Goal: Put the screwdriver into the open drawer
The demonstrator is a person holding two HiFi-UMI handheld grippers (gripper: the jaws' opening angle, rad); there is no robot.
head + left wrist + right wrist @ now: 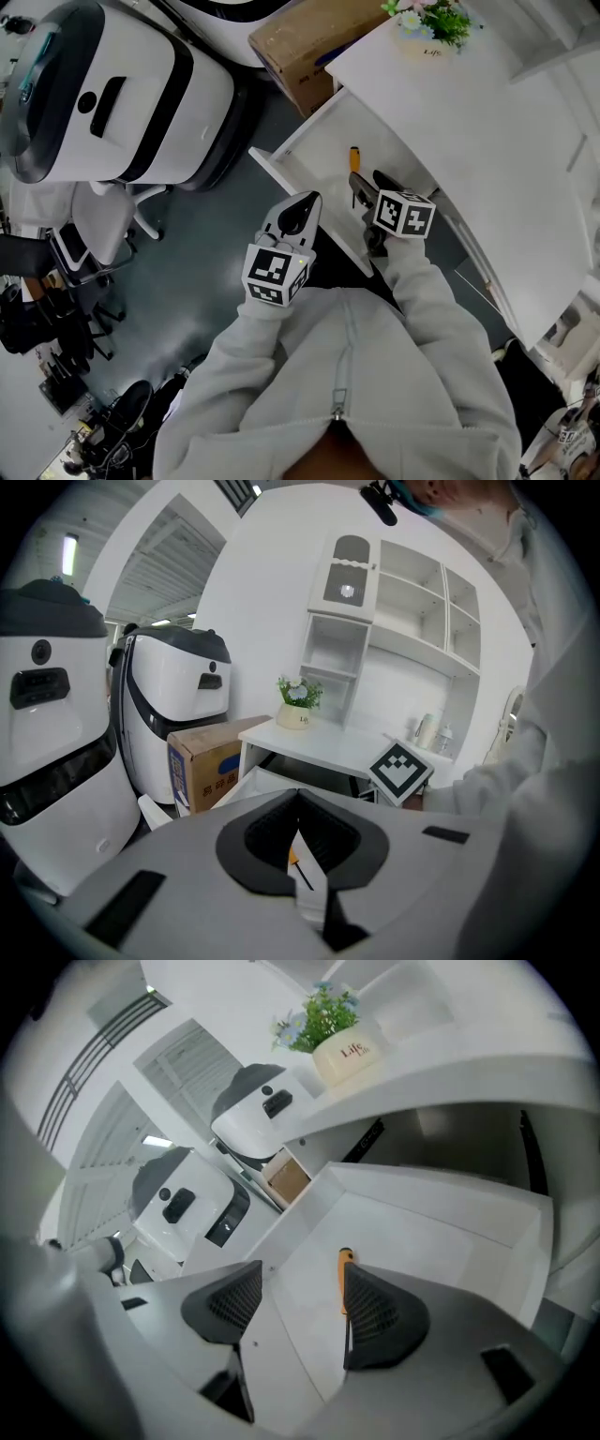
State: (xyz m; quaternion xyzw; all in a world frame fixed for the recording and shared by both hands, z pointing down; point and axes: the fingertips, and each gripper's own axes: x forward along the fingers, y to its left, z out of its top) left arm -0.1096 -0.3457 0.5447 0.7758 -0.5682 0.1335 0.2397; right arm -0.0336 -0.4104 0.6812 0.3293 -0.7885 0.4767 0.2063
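Observation:
The screwdriver (354, 156), with an orange handle and a dark shaft, lies flat on the floor of the open white drawer (281, 156). My right gripper (371, 185) hangs just above it, open, with nothing between its fingers. In the right gripper view the screwdriver (344, 1277) lies beside the right pad, below the gripper (300, 1277), inside the drawer (441, 1199). My left gripper (302, 208) is shut and empty, near the drawer's front edge. In the left gripper view a sliver of the screwdriver (294, 857) shows through the slit of the gripper (298, 799).
The drawer hangs under a white desk (469, 112) with a potted plant (427, 26) on top. A cardboard box (300, 47) sits on the floor beside the desk. Large white machines (112, 94) and an office chair (103, 225) stand to the left.

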